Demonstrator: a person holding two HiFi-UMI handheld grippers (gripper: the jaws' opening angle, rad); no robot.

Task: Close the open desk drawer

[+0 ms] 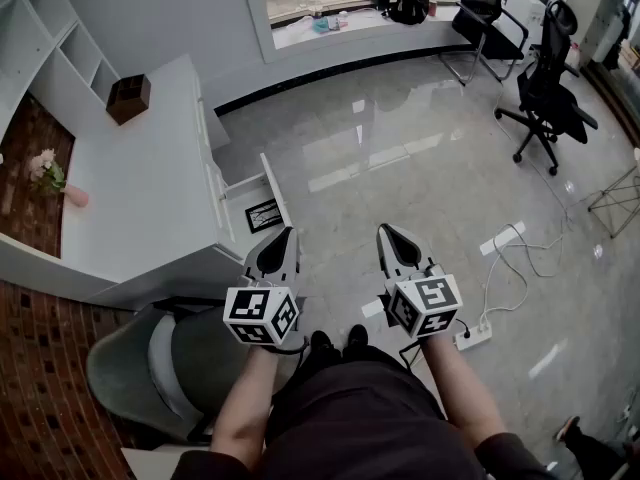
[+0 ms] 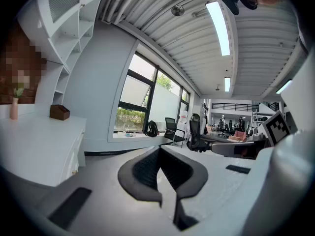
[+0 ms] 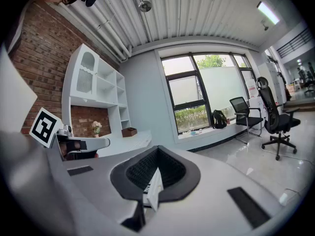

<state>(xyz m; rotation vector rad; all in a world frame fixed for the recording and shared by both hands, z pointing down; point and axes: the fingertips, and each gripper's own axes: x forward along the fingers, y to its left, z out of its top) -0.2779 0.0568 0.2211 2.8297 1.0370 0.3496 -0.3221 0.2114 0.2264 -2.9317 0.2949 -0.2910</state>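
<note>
Where the white desk (image 1: 140, 198) faces the open floor (image 1: 400, 148), the drawer (image 1: 245, 184) is seen pulled out, and a small dark-framed flat item (image 1: 263, 214) is lying in it. Just below the drawer in the head view, the left gripper (image 1: 283, 236) is held with its tip pointed toward the drawer's outer end, but no contact with it is shown. Its jaws are pressed together at the tips and nothing is gripped between them. The right gripper (image 1: 388, 236) is held beside the left one, over the bare floor and well apart from the drawer; its jaws are likewise brought together on nothing. On the desk's far end a brown box (image 1: 128, 98) is set, and a pink vase of flowers (image 1: 55, 176) is placed near the brick wall. A grey chair (image 1: 150, 368) is tucked beside the desk. A power strip (image 1: 473, 336) is laid on the floor at the right, and black office chairs (image 1: 548, 93) are parked near the window.
</note>
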